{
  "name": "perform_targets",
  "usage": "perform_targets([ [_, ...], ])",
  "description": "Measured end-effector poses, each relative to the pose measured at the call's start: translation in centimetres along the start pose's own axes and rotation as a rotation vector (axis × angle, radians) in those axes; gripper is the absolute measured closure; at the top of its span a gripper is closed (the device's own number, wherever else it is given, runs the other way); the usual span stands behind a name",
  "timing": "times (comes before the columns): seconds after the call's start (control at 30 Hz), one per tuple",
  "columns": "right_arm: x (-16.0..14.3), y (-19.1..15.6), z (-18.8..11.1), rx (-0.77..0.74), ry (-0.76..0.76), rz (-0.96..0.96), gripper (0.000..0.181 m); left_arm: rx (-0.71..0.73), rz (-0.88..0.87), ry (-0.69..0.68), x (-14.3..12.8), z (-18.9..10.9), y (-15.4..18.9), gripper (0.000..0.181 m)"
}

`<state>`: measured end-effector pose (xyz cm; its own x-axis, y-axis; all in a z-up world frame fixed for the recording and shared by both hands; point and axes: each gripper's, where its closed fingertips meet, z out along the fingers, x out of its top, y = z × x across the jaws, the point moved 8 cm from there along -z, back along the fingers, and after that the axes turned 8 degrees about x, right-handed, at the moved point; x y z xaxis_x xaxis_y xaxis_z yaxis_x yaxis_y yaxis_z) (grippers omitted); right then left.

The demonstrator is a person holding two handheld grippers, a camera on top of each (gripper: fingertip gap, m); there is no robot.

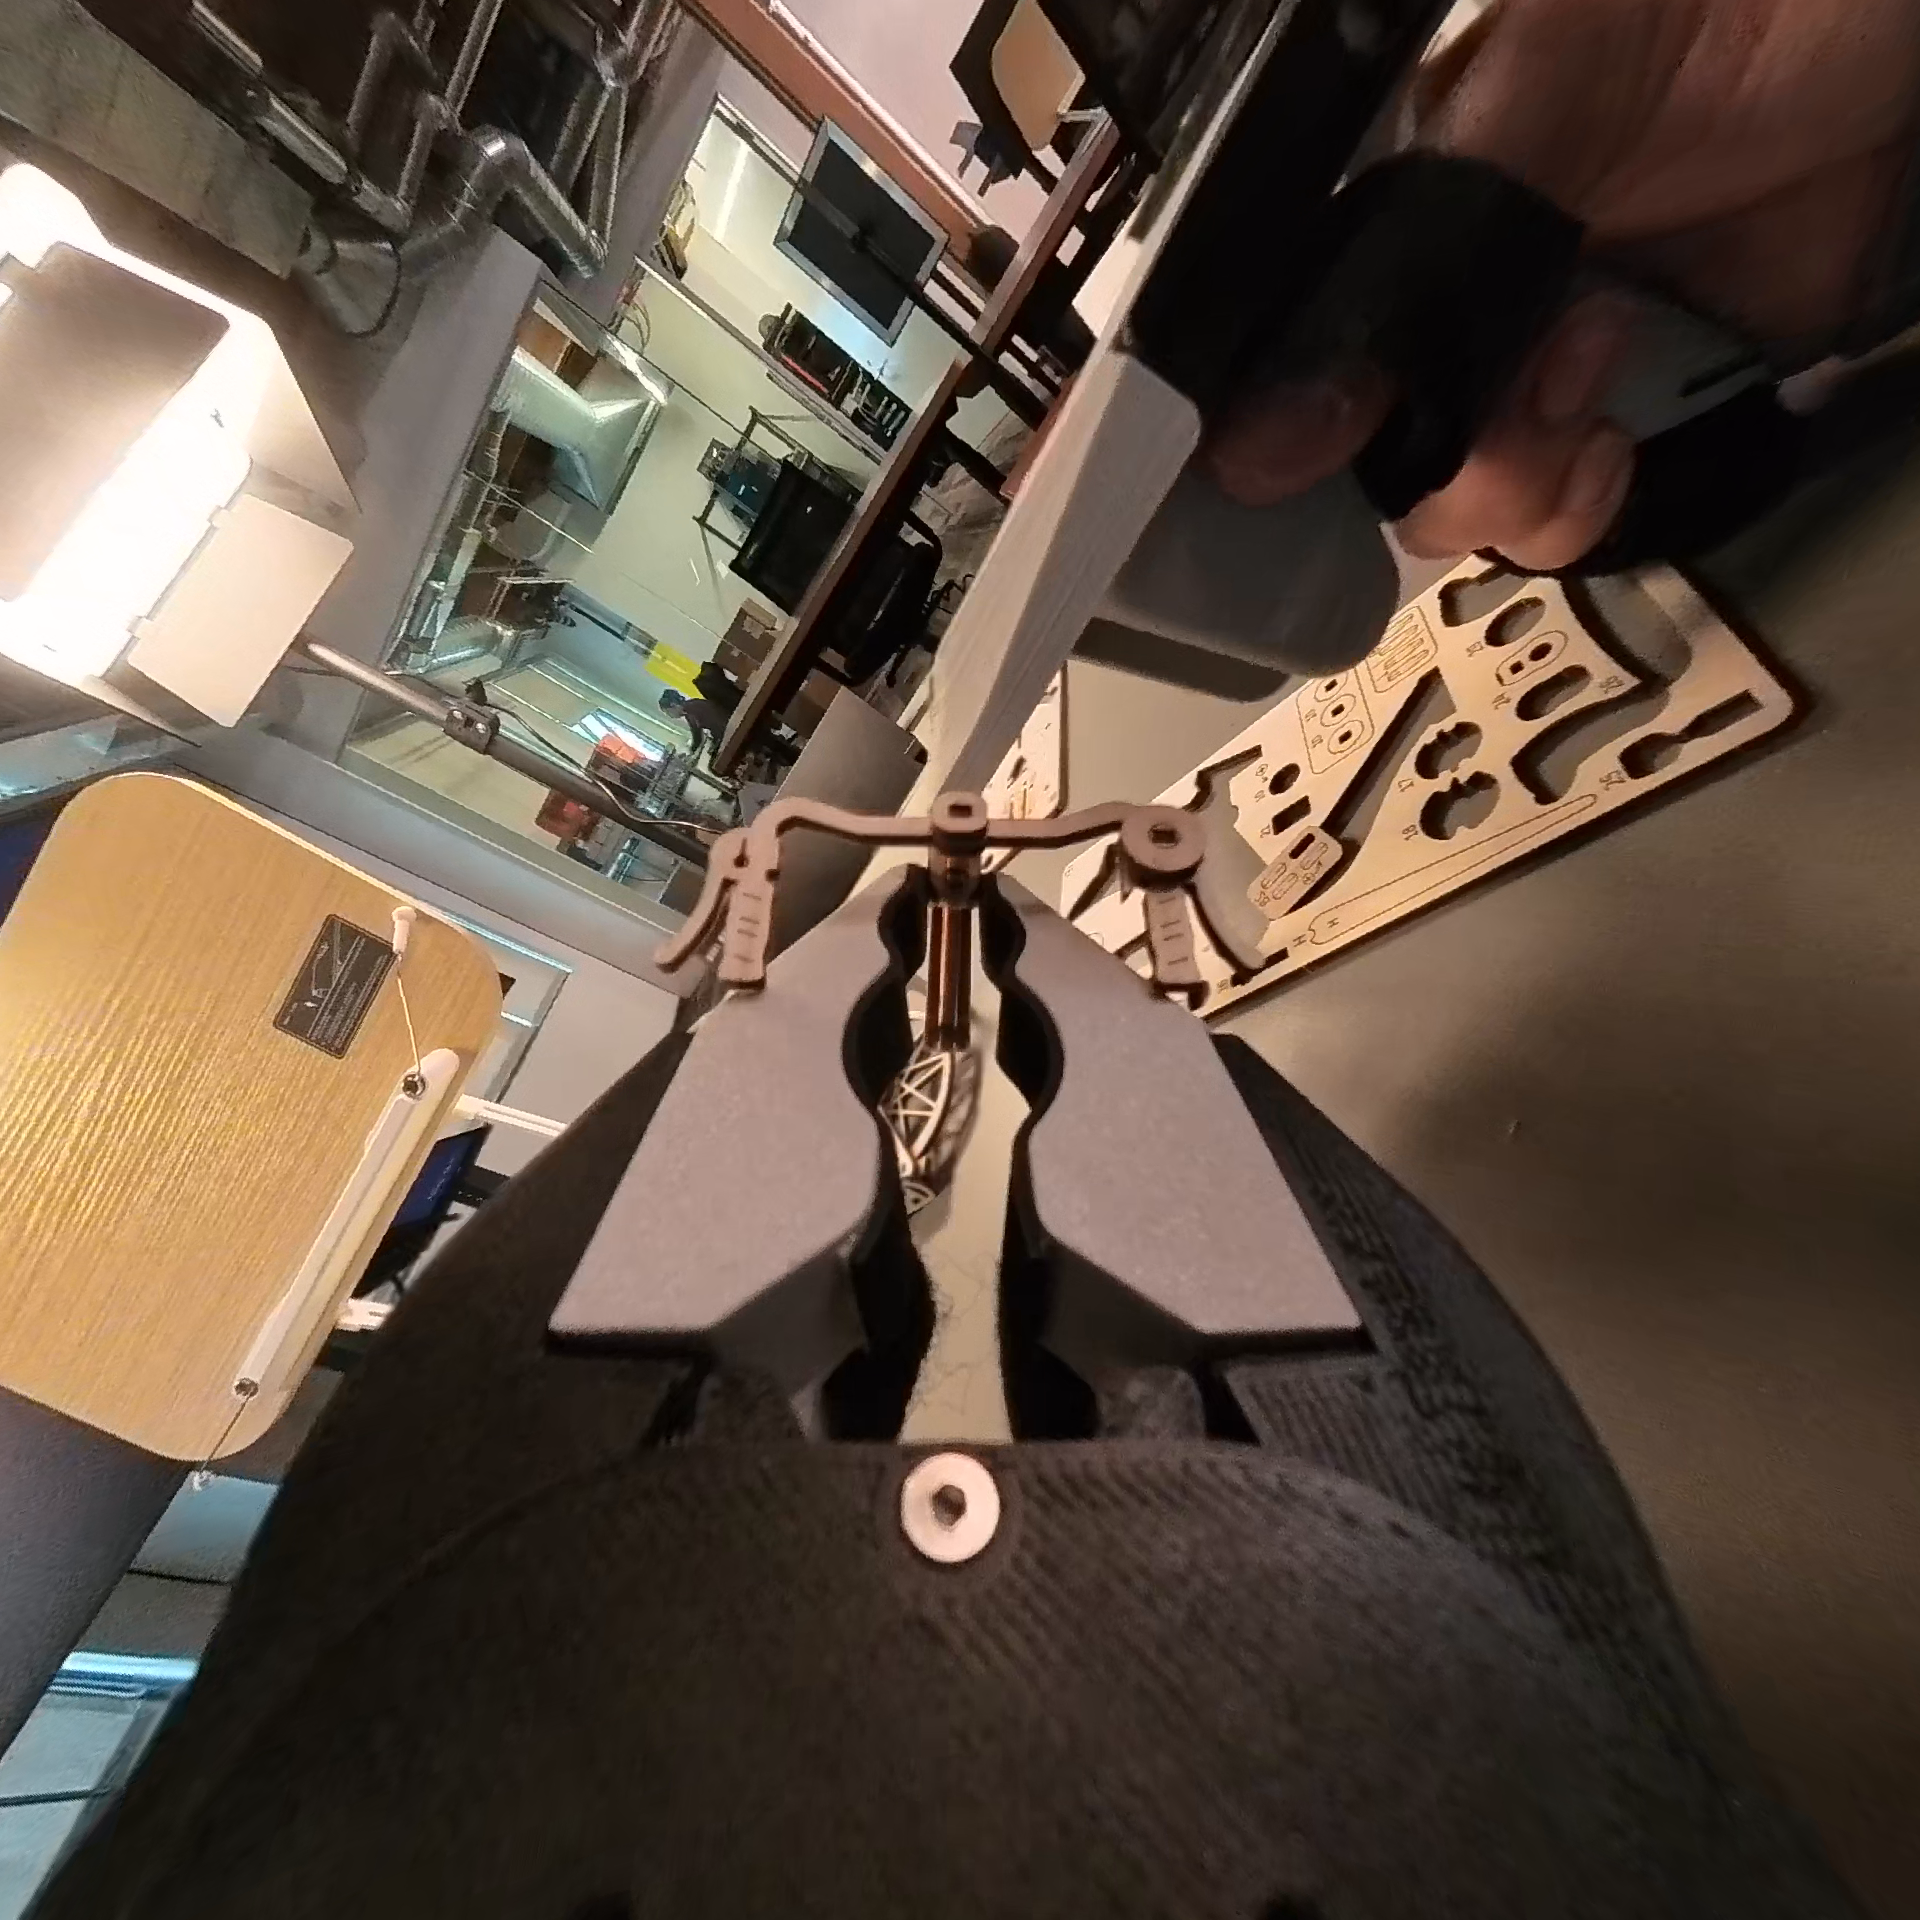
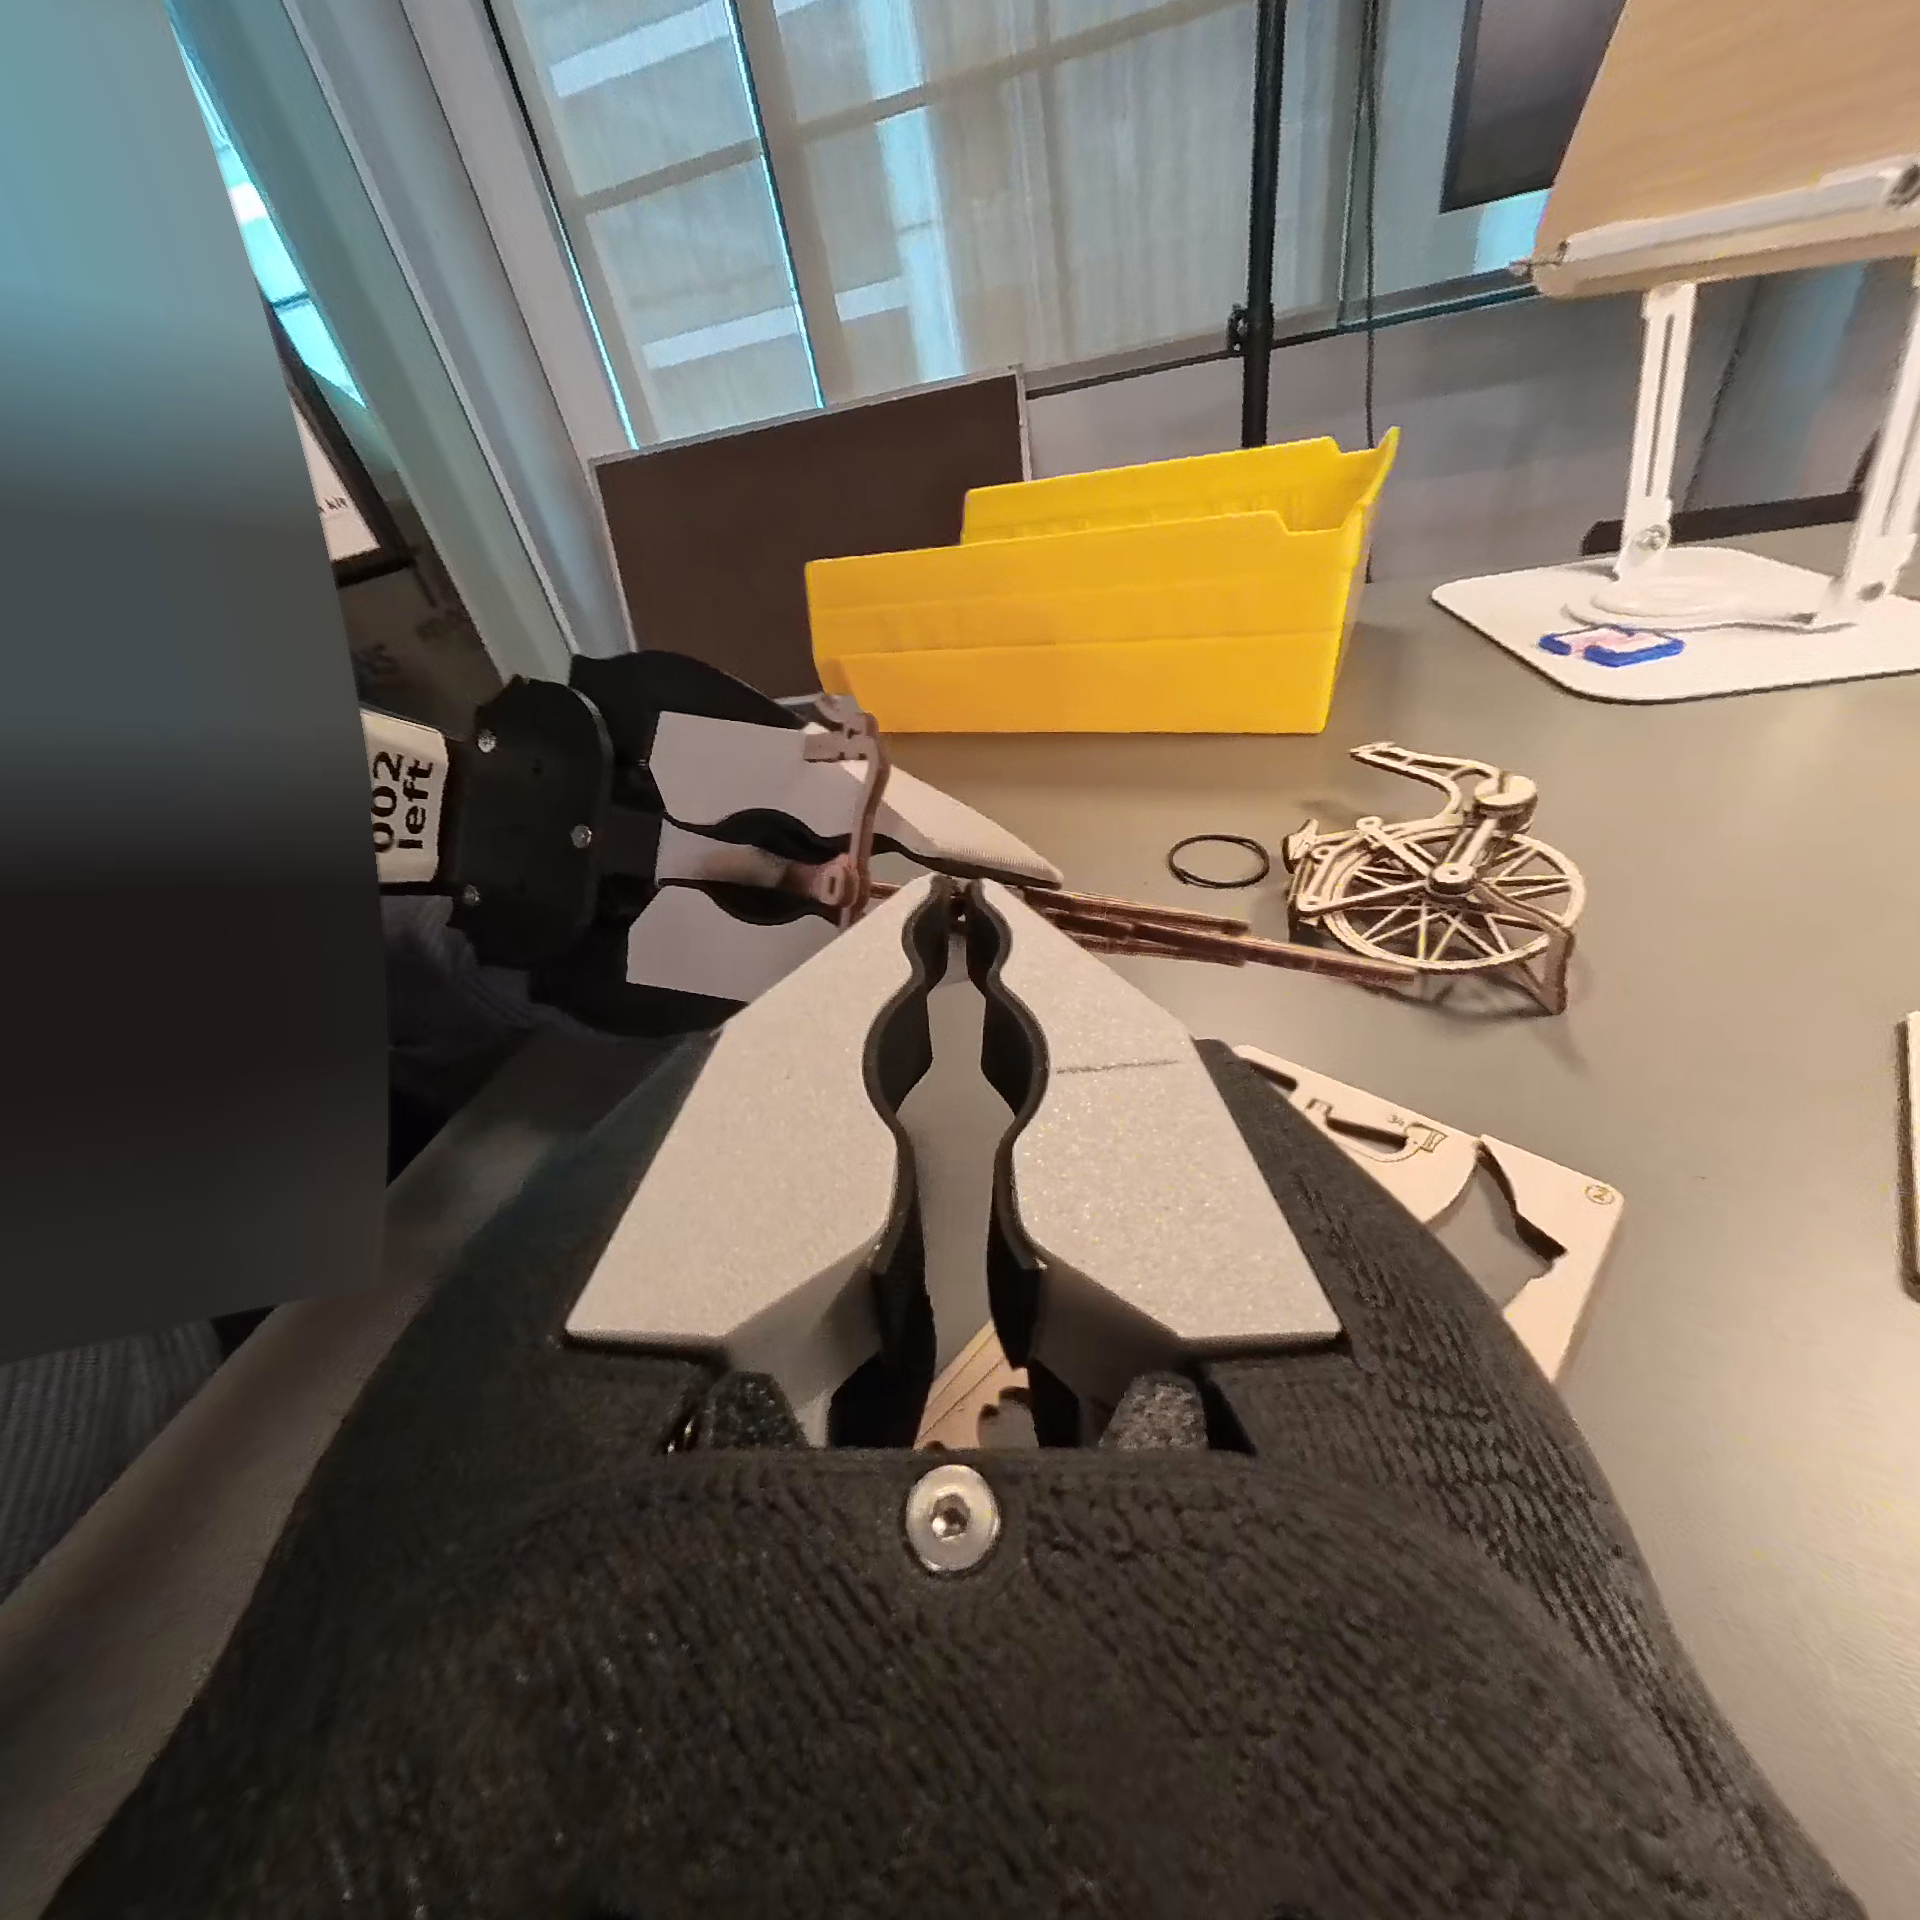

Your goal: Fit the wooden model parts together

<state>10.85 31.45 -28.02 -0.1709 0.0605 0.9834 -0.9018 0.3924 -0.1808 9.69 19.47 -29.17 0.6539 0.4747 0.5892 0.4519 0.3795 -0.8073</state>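
Biggest risk, I judge: the thin fork rods [image 2: 1164, 925] snap or twist if my two grips pull off-axis. Left gripper [image 1: 951, 883] clamps the handlebar piece [image 1: 961, 821], bar crossing its tips at 12 o'clock. Right gripper [image 2: 954, 891] is pinched on the rods, running toward 3 o'clock to the wheel assembly [image 2: 1439, 883].

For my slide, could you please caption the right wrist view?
Right gripper meets the left gripper holding a wooden handlebar part; wheel assembly lies nearby.
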Motion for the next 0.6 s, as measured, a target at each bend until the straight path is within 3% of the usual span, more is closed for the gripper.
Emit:
perform_targets([
  [0.6, 0.02, 0.03, -0.1, -0.094, -0.016, -0.082, 0.18, 0.015, 0.03, -0.001, 0.09, 0.01, 0.04, 0.173],
])
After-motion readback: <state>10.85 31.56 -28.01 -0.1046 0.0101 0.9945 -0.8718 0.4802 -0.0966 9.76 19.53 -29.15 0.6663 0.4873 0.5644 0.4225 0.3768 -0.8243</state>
